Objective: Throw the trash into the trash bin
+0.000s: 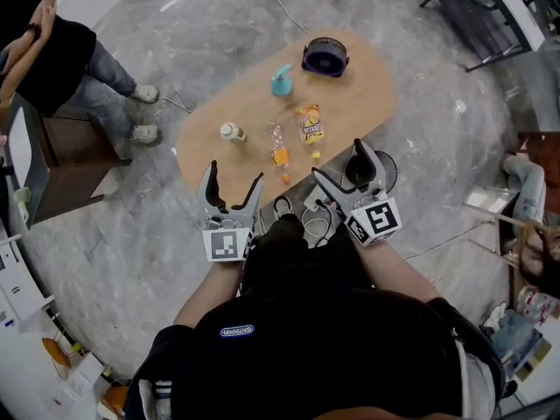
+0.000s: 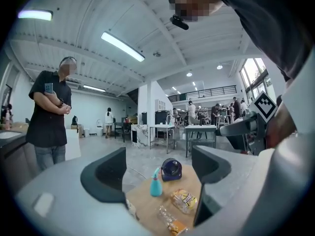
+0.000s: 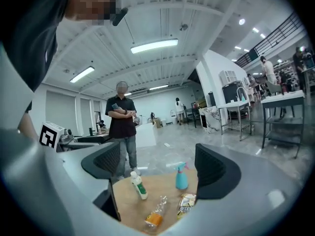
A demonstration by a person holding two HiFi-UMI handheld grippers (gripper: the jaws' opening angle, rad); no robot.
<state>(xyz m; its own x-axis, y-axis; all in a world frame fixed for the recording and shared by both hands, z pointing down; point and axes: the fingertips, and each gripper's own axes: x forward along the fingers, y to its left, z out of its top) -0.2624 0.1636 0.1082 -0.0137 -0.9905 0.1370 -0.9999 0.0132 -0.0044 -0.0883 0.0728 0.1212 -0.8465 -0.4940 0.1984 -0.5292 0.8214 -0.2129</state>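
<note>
Two sets of jaws apart, nothing held: left tool, right tool at near edge of surface; snack packet, clear wrapper lying farther out, untouched.

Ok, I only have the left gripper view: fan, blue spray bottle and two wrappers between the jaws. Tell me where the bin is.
Observer: The head view shows a dark round bin beside the table's near right edge, partly behind the right gripper.
Operator: Give me that gripper's state.
Observer: Its jaws stand apart with nothing between them.
Operator: List anything on the table I'm missing.
Observer: A white bottle with a green label sits left of the clear wrapper; your left jaw hides most of it.
</note>
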